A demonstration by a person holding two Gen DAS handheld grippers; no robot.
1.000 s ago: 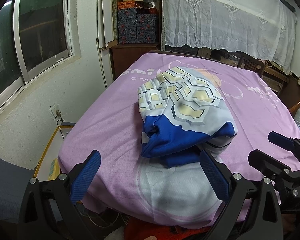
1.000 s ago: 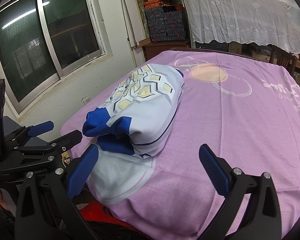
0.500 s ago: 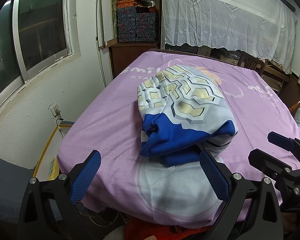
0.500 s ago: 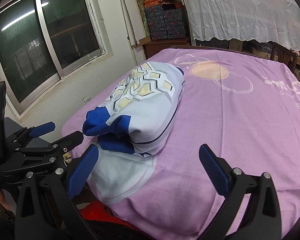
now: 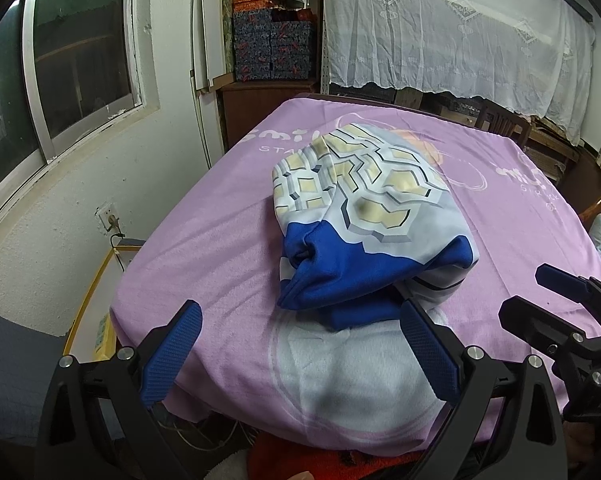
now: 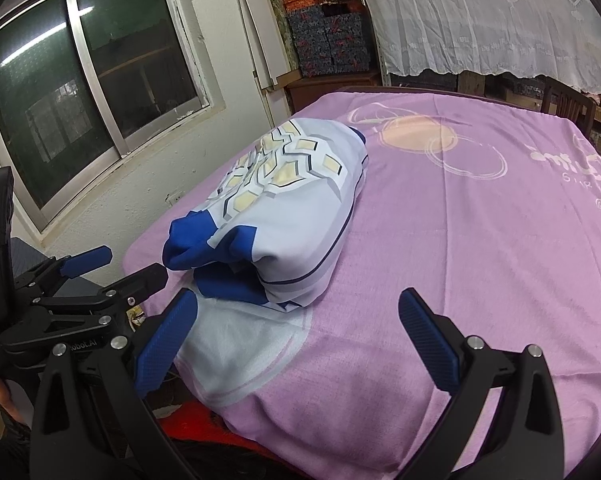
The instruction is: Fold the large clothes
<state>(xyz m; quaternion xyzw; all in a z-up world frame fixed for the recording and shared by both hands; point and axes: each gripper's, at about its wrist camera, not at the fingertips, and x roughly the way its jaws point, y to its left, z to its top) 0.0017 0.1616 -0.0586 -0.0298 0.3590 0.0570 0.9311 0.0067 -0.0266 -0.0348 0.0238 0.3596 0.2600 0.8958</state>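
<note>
A folded garment, pale grey with a yellow hexagon print and blue parts, lies in a bundle on the purple sheet of the table. It also shows in the right wrist view near the table's left front corner. My left gripper is open and empty, held just before the table's front edge, short of the bundle. My right gripper is open and empty, also at the front edge, to the right of the bundle. Each gripper shows in the other's view: the right one, the left one.
A white wall with a dark window runs along the left. Stacked patterned boxes and a wooden cabinet stand behind the table. A lace curtain hangs at the back. A wooden chair stands at the far right. Red cloth lies below the front edge.
Both grippers have drawn back a little from the table; the bundle sits slightly farther off. The garment has not moved and both grippers stay open.
</note>
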